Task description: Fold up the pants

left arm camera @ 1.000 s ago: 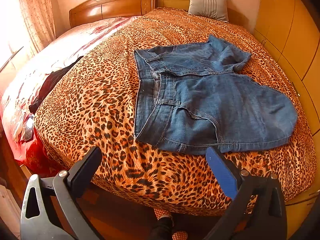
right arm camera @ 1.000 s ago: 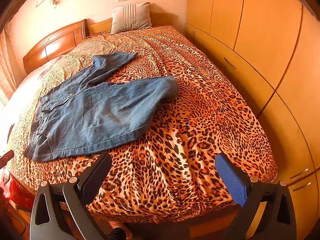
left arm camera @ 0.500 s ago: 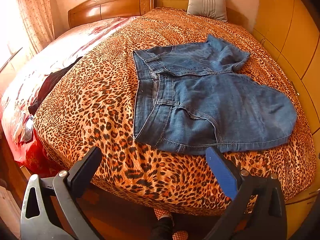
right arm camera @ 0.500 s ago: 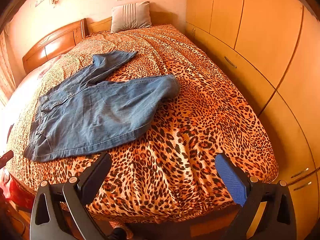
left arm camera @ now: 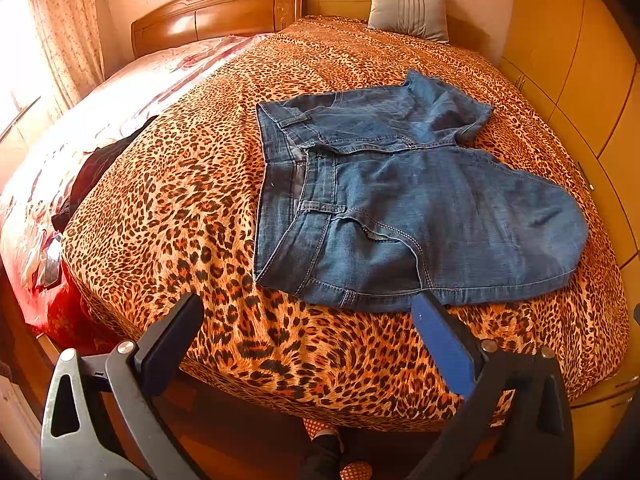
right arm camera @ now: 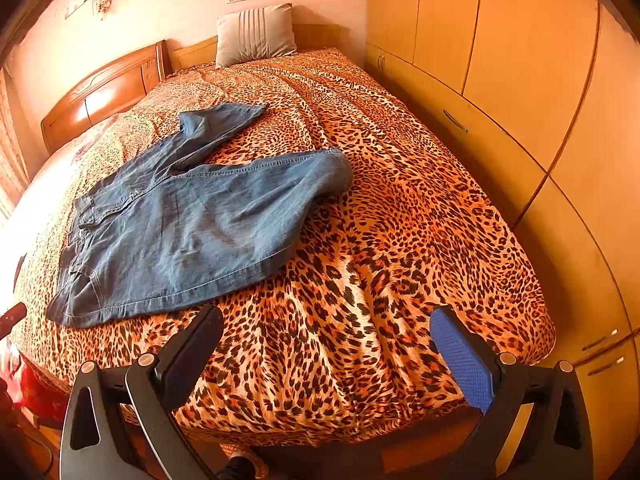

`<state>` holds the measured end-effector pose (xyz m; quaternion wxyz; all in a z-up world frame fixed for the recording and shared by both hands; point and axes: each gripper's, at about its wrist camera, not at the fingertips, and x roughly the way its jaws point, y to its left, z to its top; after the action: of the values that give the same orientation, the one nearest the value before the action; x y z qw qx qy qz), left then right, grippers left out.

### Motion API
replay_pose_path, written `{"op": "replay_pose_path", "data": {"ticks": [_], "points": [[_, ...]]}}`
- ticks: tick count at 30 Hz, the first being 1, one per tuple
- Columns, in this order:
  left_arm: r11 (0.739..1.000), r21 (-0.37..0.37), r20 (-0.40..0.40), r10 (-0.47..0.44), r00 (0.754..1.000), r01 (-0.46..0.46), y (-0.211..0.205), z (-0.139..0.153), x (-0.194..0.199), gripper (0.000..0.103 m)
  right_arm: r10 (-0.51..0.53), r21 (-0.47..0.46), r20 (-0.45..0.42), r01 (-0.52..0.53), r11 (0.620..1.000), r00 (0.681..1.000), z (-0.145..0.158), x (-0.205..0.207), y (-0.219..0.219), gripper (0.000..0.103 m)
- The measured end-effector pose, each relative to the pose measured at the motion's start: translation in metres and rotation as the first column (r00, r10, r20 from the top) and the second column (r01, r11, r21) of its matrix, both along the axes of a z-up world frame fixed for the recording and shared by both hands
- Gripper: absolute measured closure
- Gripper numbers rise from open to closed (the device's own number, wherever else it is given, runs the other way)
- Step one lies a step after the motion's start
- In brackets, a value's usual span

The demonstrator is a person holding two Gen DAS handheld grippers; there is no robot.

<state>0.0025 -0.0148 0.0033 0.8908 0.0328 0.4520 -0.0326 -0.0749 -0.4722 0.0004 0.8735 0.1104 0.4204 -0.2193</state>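
Bedroom inspected: a wide bed (left arm camera: 168, 208) under a leopard-print cover fills the floor, with a wooden headboard (left arm camera: 216, 12) at the far end, a grey striped pillow (left arm camera: 408, 16) at its far right corner and a run of wardrobe doors (right arm camera: 520, 40) along the right side. The jeans (left arm camera: 400, 208) lie flat near the foot edge, waistband toward the bed's left side, the two legs spread toward the wardrobe side with the nearer leg's end turned under. Folding appears not yet begun. The left gripper (left arm camera: 308, 316) hangs over the foot edge with jaws wide and empty, just short of the denim's near hem; the right gripper (right arm camera: 326, 328) is likewise wide and empty, over bare cover near the foot's right corner. Risks as judged: a pinch at the hem could catch the loose cover beneath and drag it up with the cloth; the splayed legs may fold askew unless aligned first. Dark clothing (left arm camera: 92, 172) lies toward the bed's left edge. No containers are in view; the wardrobe is closed, its contents unseen.
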Motion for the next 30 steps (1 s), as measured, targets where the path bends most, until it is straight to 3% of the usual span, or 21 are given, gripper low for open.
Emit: {"op": "replay_pose_path", "data": {"ticks": [10, 13, 15, 17, 21, 24, 26, 28, 30], "points": [[1.0, 0.013, -0.018, -0.003, 1.0, 0.003, -0.003, -0.003, 0.004, 0.0, -0.005, 0.006, -0.006, 0.005, 1.0, 1.0, -0.003, 0.003, -0.002, 0.0], [1.0, 0.017, -0.057, 0.014, 0.998, -0.013, -0.003, -0.007, 0.01, 0.0, -0.005, 0.019, -0.01, 0.006, 1.0, 1.0, -0.005, 0.006, -0.005, 0.0], [0.998, -0.039, -0.124, 0.037, 0.992, -0.042, 0.004, -0.013, 0.016, 0.0, -0.016, 0.052, -0.011, 0.017, 0.999, 1.0, -0.008, 0.01, -0.01, 0.0], [0.987, -0.143, -0.206, 0.048, 0.977, -0.078, 0.012, -0.022, 0.024, 0.0, -0.037, 0.094, -0.014, 0.038, 0.995, 0.999, -0.011, 0.016, -0.021, 0.0], [0.931, -0.306, -0.411, 0.058, 0.91, -0.198, 0.029, -0.046, 0.041, 0.0, -0.093, 0.231, -0.021, 0.096, 0.968, 0.995, -0.026, 0.031, -0.05, 0.0], [0.858, -0.411, -0.544, 0.043, 0.838, -0.31, 0.036, -0.067, 0.055, 0.0, -0.159, 0.363, -0.022, 0.156, 0.919, 0.987, -0.044, 0.047, -0.074, 0.0], [0.821, -0.431, -0.601, 0.048, 0.798, -0.374, 0.037, -0.082, 0.063, 0.0, -0.204, 0.467, -0.021, 0.19, 0.864, 0.979, -0.06, 0.059, -0.088, 0.0], [0.798, -0.433, -0.645, 0.05, 0.763, -0.418, 0.035, -0.092, 0.071, 0.0, -0.247, 0.595, -0.026, 0.213, 0.775, 0.969, -0.082, 0.072, -0.097, 0.0], [0.787, -0.438, -0.667, 0.041, 0.744, -0.436, 0.029, -0.097, 0.082, 0.0, -0.309, 0.714, -0.021, 0.231, 0.661, 0.951, -0.103, 0.08, -0.101, 0.0]]}}
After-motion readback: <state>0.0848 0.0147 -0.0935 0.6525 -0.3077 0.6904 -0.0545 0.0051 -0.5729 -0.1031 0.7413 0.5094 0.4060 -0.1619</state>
